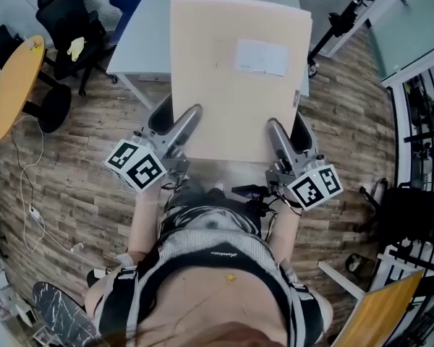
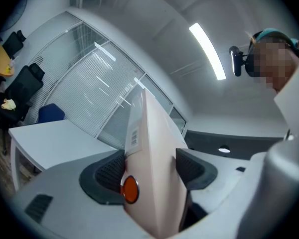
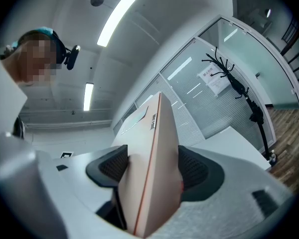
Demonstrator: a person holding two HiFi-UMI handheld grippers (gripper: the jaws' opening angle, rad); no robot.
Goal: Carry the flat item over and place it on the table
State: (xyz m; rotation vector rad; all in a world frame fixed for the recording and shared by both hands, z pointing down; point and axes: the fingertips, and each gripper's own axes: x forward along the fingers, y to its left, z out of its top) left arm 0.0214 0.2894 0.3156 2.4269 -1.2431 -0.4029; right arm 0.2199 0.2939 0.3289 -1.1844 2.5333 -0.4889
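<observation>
Beige flat box (image 1: 239, 85), pale grey table (image 1: 141, 31), wood-grain floor (image 1: 72, 183)

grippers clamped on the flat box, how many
2. The left gripper grips the near edge of the flat box at its left, the right gripper at its right; no others in view.

The left gripper (image 1: 175, 121) and the right gripper (image 1: 289, 132) are held out side by side in front of the body, pointing about level. Each has its jaws clamped on the near edge of the flat box (image 1: 239, 85).

Grey table (image 1: 139, 35), wood floor (image 1: 79, 172) — black chair (image 1: 66, 7)
</observation>
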